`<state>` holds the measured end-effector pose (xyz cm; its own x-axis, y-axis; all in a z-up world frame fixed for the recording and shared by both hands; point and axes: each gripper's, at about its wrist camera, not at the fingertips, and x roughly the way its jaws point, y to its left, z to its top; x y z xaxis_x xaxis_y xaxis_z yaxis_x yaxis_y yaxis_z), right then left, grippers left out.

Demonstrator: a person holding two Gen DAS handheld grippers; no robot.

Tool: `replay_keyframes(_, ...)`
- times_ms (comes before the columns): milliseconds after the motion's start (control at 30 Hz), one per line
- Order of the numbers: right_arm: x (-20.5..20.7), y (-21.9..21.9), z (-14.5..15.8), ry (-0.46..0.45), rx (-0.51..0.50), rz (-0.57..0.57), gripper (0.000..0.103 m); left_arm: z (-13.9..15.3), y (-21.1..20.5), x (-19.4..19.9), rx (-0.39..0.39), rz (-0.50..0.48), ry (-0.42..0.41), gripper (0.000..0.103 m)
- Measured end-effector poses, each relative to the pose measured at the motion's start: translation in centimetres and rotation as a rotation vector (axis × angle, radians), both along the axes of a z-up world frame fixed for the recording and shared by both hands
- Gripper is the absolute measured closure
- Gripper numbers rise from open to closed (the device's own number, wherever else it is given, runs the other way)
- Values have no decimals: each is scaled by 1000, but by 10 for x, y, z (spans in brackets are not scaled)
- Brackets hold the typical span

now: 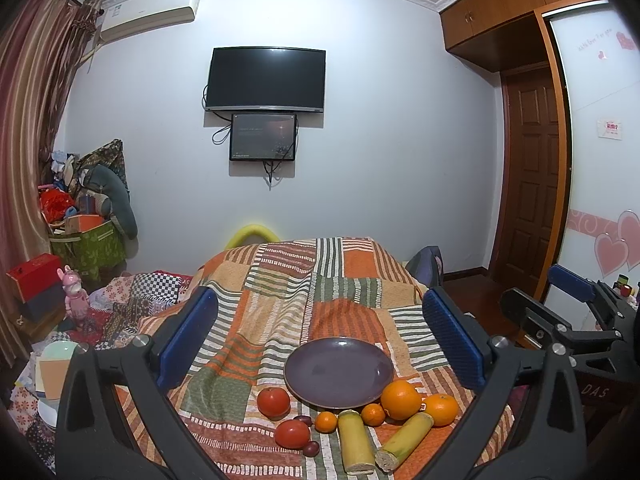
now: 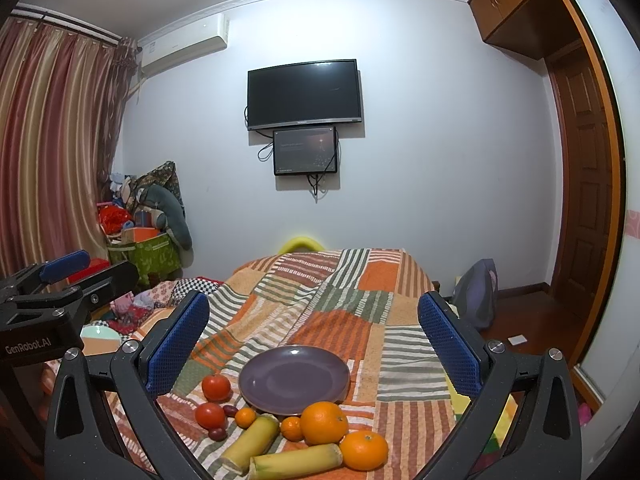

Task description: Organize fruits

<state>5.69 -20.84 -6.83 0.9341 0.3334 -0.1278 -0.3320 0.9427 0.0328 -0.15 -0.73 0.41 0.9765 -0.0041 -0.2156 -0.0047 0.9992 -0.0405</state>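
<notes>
Both grippers hang wide open and empty above the fruit on the patchwork cloth.

The left gripper [image 1: 320, 336] and right gripper [image 2: 314, 334] hold nothing, blue pads spread far apart. An empty purple plate [image 1: 338, 372] lies between the jaws in both views. Along its near edge sits the fruit: two tomatoes [image 1: 273, 401] at the left with two small dark fruits [image 1: 310, 448] beside them, two small tangerines [image 1: 326, 421] in the middle, two large oranges [image 1: 401, 399] at the right, and two sugarcane pieces [image 1: 355, 441] nearest. All the fruit rests on the patchwork cloth [image 1: 344, 280], below and clear of the fingers.
</notes>
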Motion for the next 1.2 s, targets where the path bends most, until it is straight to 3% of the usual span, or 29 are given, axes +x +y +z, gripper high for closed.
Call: replay_keyframes(1200, 0, 0, 0, 1, 2, 0, 0, -1, -4, -1, 4, -11, -4, 0)
